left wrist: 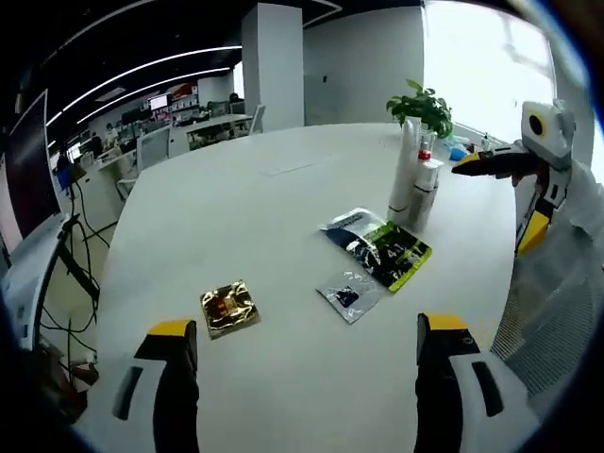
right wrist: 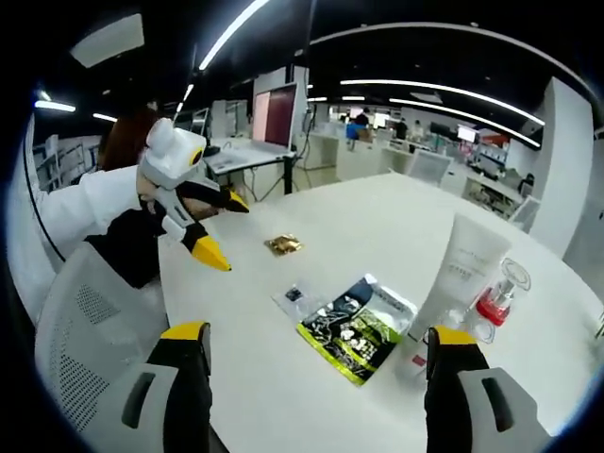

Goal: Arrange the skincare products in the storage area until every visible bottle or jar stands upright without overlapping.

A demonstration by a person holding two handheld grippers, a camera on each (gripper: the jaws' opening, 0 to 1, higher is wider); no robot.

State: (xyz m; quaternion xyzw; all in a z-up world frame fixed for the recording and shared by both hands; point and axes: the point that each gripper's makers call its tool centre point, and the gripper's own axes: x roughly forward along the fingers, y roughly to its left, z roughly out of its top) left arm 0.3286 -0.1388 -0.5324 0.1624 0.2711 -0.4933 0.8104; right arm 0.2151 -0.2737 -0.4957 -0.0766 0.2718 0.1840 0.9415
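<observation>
- In the left gripper view, the left gripper (left wrist: 304,342) hangs over the near edge of the large white oval table (left wrist: 245,208), its black, yellow-tipped jaws spread wide apart and holding nothing.
- Just beyond the left jaw lies a small shiny gold foil sachet (left wrist: 229,308), flat on the tabletop.
- Further right sits a small clear sachet with a dark patch (left wrist: 349,293), touching or slightly overlapping the near corner of a larger green-and-black printed packet (left wrist: 382,247), which also lies flat.
- Behind the packet a tall white squeeze tube (left wrist: 406,175) stands upright, with a smaller white bottle (left wrist: 425,192) just beside it and a red-topped clear bottle (left wrist: 426,146) behind.
- A leafy green pot plant (left wrist: 422,107) stands at the far right.
- The right gripper (left wrist: 525,204) reaches in from the right near the tube, jaws parted.
- In the right gripper view, its own jaws stand wide apart over the table edge, empty, with the tube just beyond the right jaw.
</observation>
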